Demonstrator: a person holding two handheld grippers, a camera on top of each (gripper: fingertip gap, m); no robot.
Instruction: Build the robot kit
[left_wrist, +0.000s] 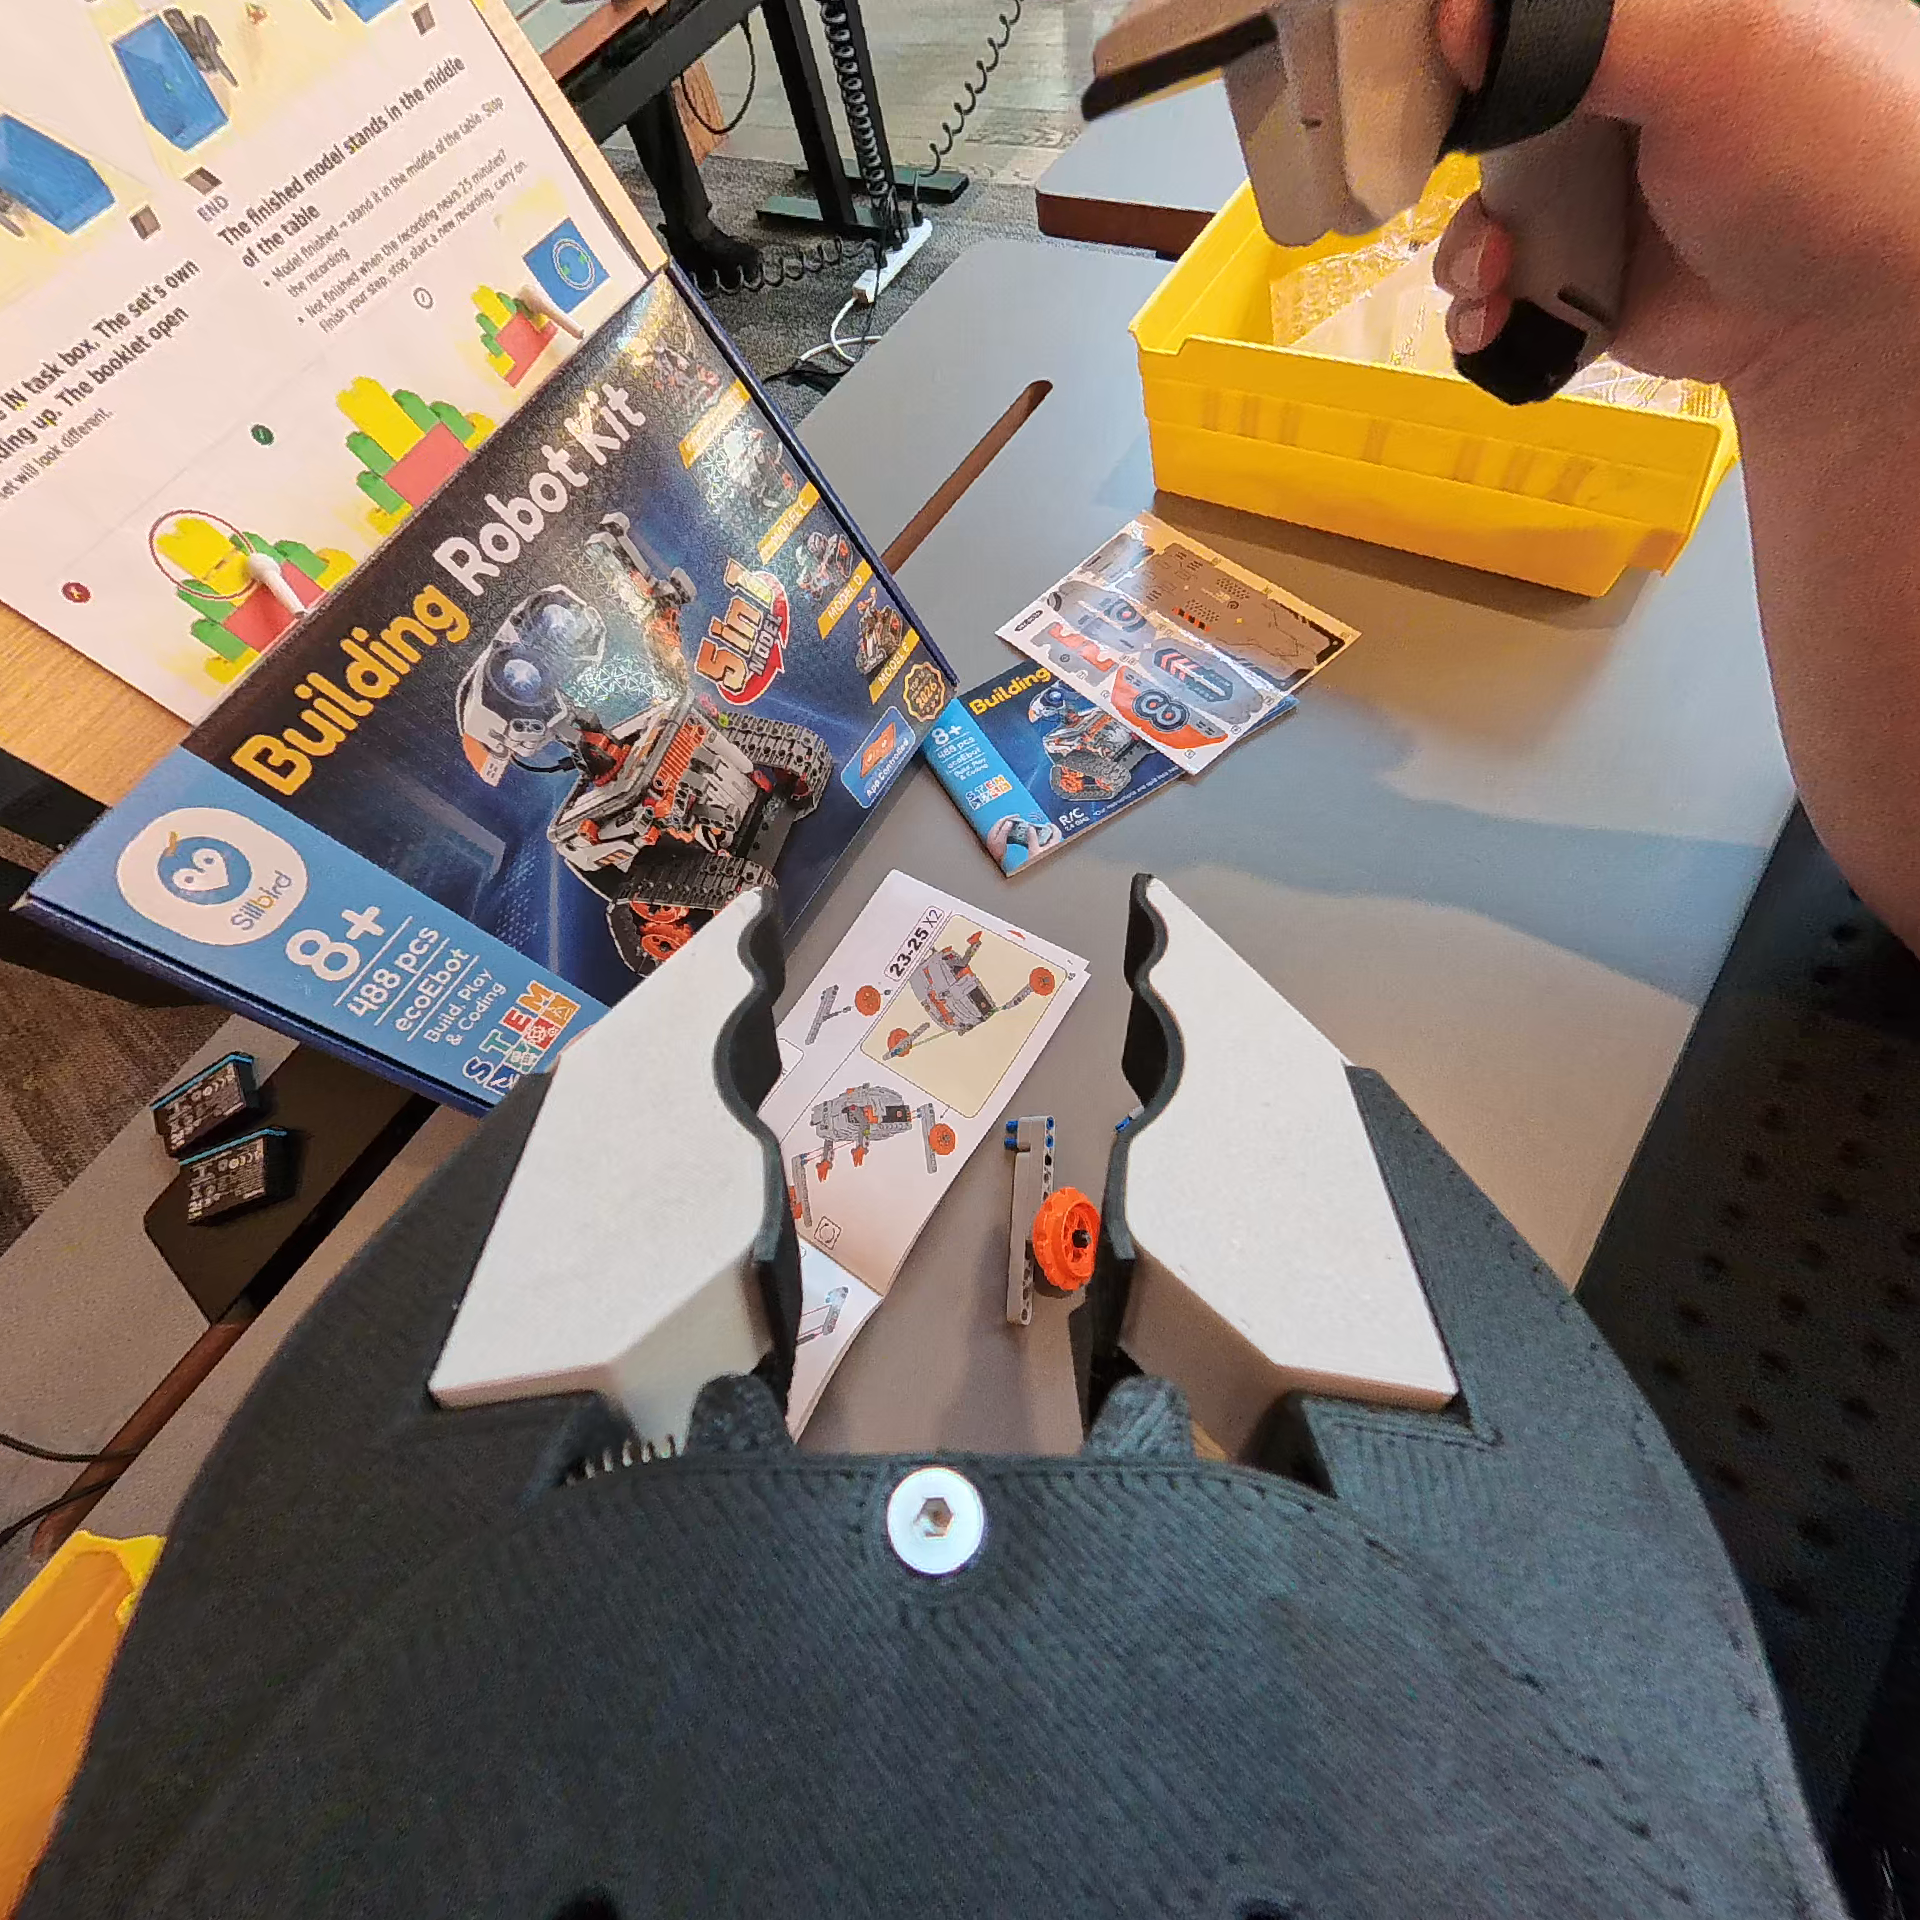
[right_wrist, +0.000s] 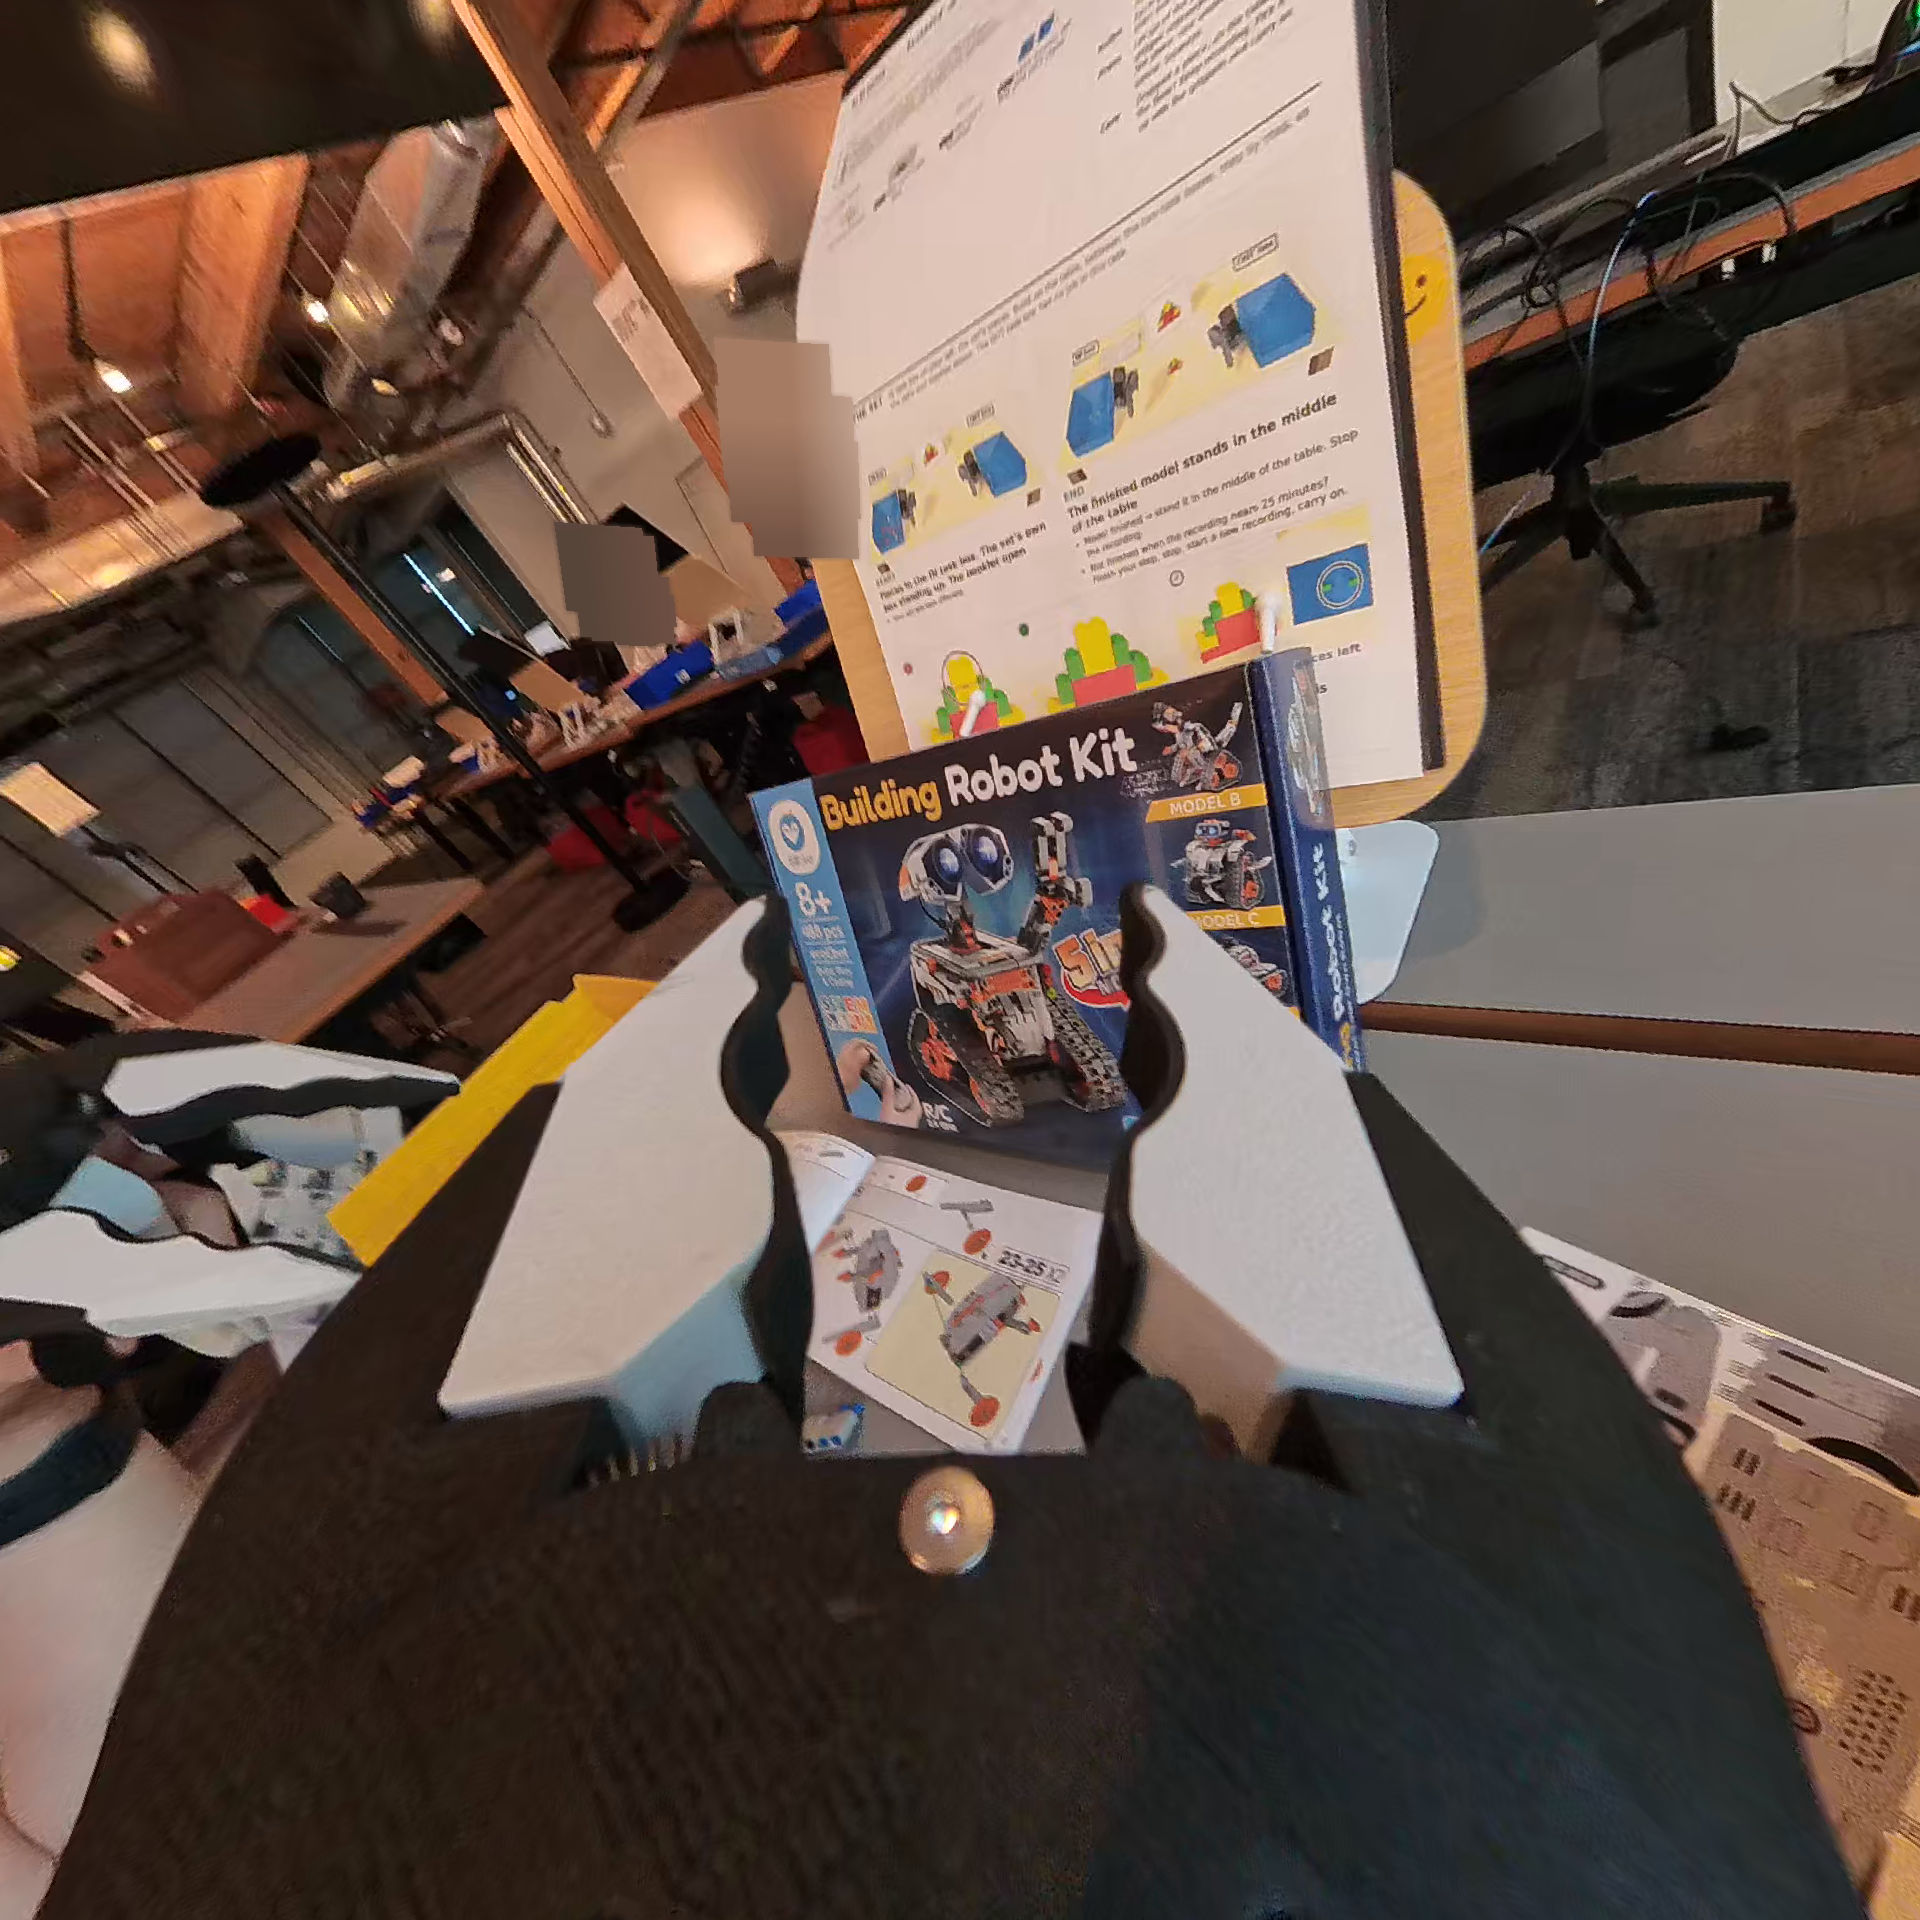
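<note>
My left gripper is open and empty, hovering over a grey table. Between its fingers lie a printed instruction sheet and a grey beam with an orange wheel, which lies close to the right finger. My right gripper is open and empty, higher up, facing the upright robot kit box, with the same sheet below it. A small blue and white piece shows at its finger base. The left gripper shows at the left of the right wrist view.
The kit box leans against a poster board. A booklet and sticker sheet lie beyond the sheet. A yellow bin holding plastic bags stands at the far right, under a hand. Two black battery packs lie at the left.
</note>
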